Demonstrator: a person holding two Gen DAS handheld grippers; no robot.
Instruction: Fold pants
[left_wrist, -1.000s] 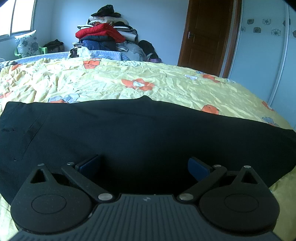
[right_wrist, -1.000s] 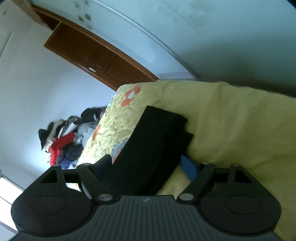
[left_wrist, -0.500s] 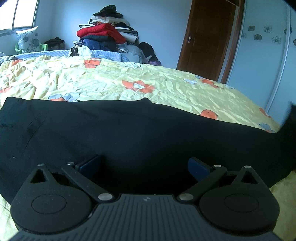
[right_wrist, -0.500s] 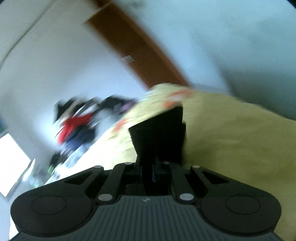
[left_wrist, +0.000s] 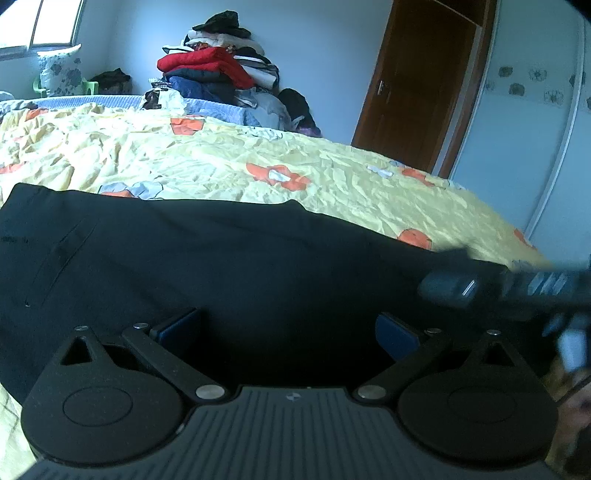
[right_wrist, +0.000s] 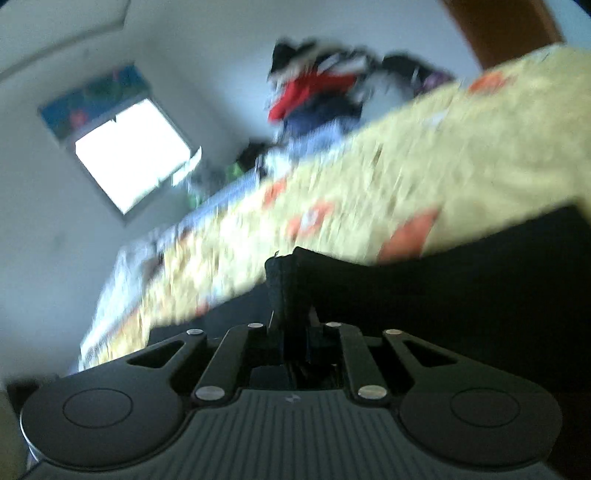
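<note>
Across the lower half of the left wrist view, black pants (left_wrist: 221, 266) lie flat on a bed w/ a yellow floral sheet (left_wrist: 332, 177). Waist end sits at centre left of frame, w/ a pocket seam faintly visible; legs run off toward the right edge. Left gripper (left_wrist: 288, 326) fills the bottom of frame, blue pads wide apart, holding nothing, hovering over or resting on the fabric near its close edge; can't tell which.

At mid right of that view, a blurred dark tool comes in from the right edge: likely the right gripper (left_wrist: 450, 284), over the leg part.

Right wrist view is motion-blurred. Right gripper's fingers are together at bottom centre, clamped on a bunched edge of pants that stands up just above them. More black cloth spreads across lower right; sheet behind it.

Background: clothes pile (left_wrist: 218, 70) at upper centre, window at upper left, brown door (left_wrist: 417, 85) at upper right.

Progress, as a judgement: early. Pants look already laid leg on leg, lengthwise; the crosswise fold appears under way, w/ the leg end gripped. Still left: lay it over, smooth, maybe fold again.

No brand, label or readable writing visible.
</note>
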